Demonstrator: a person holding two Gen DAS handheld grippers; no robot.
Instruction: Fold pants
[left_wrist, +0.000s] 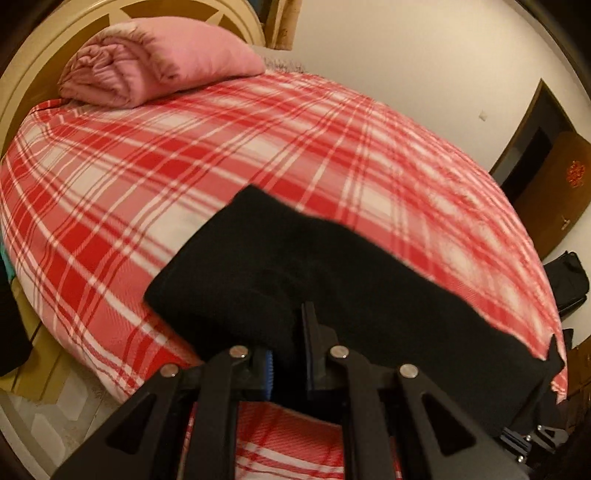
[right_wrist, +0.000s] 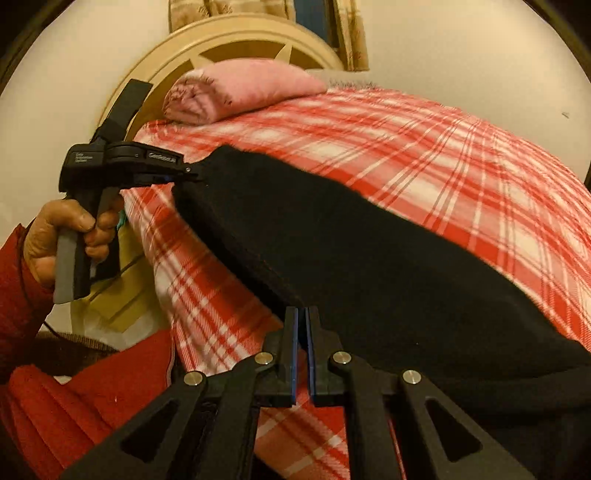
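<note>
Plaid bed (left_wrist: 147, 166) w/ pants (left_wrist: 295, 266), pink quilt (left_wrist: 147, 59)

**Much lost to blur, cloth and frame edges**

The black pants (left_wrist: 332, 273) read as one dark mass in both views; folds and seams cannot be made out. Their near edge covers the left tongs (left_wrist: 290, 332) tips, so the grip there is partly hidden. In the right wrist view the pants run off the right edge. The plaid bedspread (left_wrist: 258, 147) smears with motion blur. Small print on the far tool (right_wrist: 122, 158) is unreadable.
</note>
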